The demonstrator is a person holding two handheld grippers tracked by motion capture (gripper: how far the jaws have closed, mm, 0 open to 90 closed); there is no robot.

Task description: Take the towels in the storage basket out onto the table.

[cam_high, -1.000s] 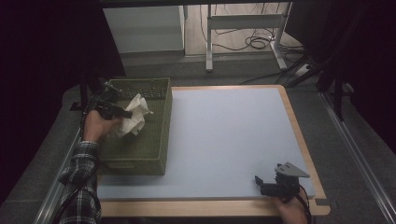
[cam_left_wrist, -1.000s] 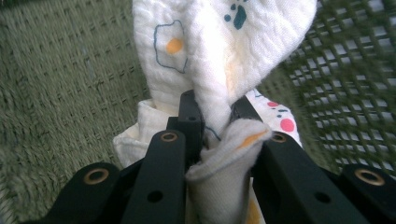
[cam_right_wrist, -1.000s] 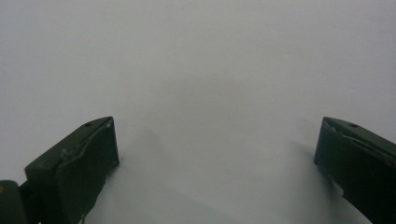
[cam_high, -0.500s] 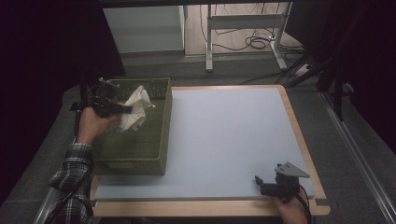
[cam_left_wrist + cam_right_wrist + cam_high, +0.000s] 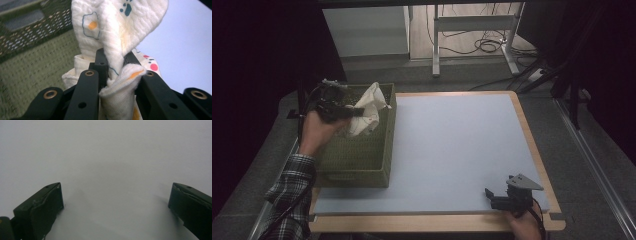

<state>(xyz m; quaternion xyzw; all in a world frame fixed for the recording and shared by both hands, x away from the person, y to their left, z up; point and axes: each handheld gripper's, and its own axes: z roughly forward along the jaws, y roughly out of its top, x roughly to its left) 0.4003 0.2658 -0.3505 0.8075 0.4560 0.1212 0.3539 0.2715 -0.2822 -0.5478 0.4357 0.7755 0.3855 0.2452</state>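
Nearest the person, the right hand-held gripper (image 5: 507, 199) rests at the front right corner of the pale blue tabletop (image 5: 452, 150), its jaws standing wide apart with nothing between them; in the right gripper view they frame bare surface. It seems parked there, out of the way, ready to help once there is something to take hold of.

Farther off on the left, the left hand-held gripper (image 5: 343, 111) is clamped on a crumpled cream cotton cloth printed with fried eggs, red dots and blue paw marks (image 5: 364, 109). In the left gripper view the black jaws pinch a bunched fold of the cloth (image 5: 117, 45) near its middle, so the rest droops around them. The grip on a gathered fold rather than an edge looks like a simple way to lift the whole piece at once.

The cloth hangs above the olive-green woven rectangular basket (image 5: 357, 155), which sits on the left edge of the tabletop, and its lower part appears clear of the basket floor. My judgement is that the cloth is being taken out toward the open blue surface.
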